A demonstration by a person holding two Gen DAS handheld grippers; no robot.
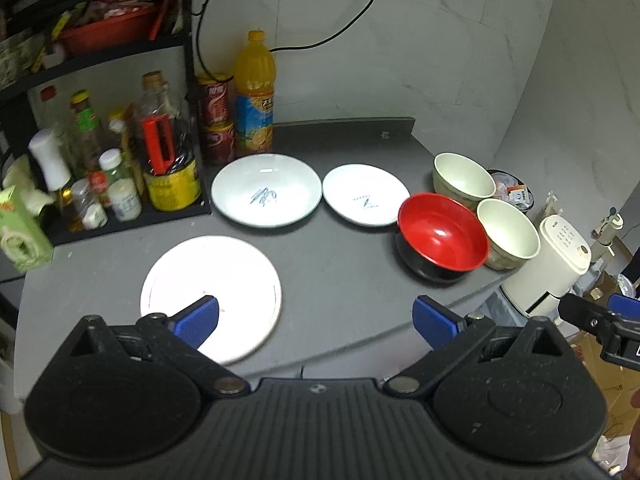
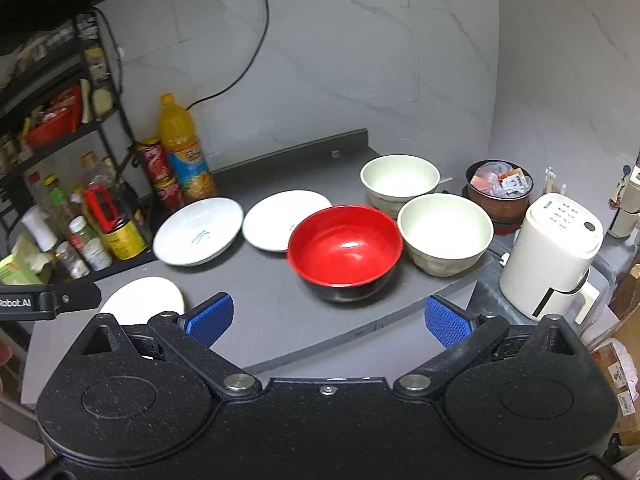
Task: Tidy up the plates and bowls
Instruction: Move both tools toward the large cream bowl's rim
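While your left gripper (image 1: pixel 316 320) hangs with its blue pads spread wide and nothing between them, its view alone gives you the flat white plate (image 1: pixel 211 296) nearly whole, at lower left of the frame, with the left pad (image 1: pixel 198 320) overlapping its near edge. From the right wrist that same plate (image 2: pixel 142 300) is only a sliver at lower left, cut off by the gripper body and by the other gripper's black arm.

Your right gripper (image 2: pixel 328 320) is likewise spread apart and empty, low in its frame above the grey counter (image 2: pixel 272 304). Only this view shows the red-and-black bowl (image 2: pixel 345 250) large at centre, covering part of the small white dish (image 2: pixel 280 220), with two cream bowls (image 2: pixel 444 232) at right and the deep white plate (image 2: pixel 198 230) at left. It also shows the wall socket at the top edge.

Label text on the bottles at left is too blurred to read.
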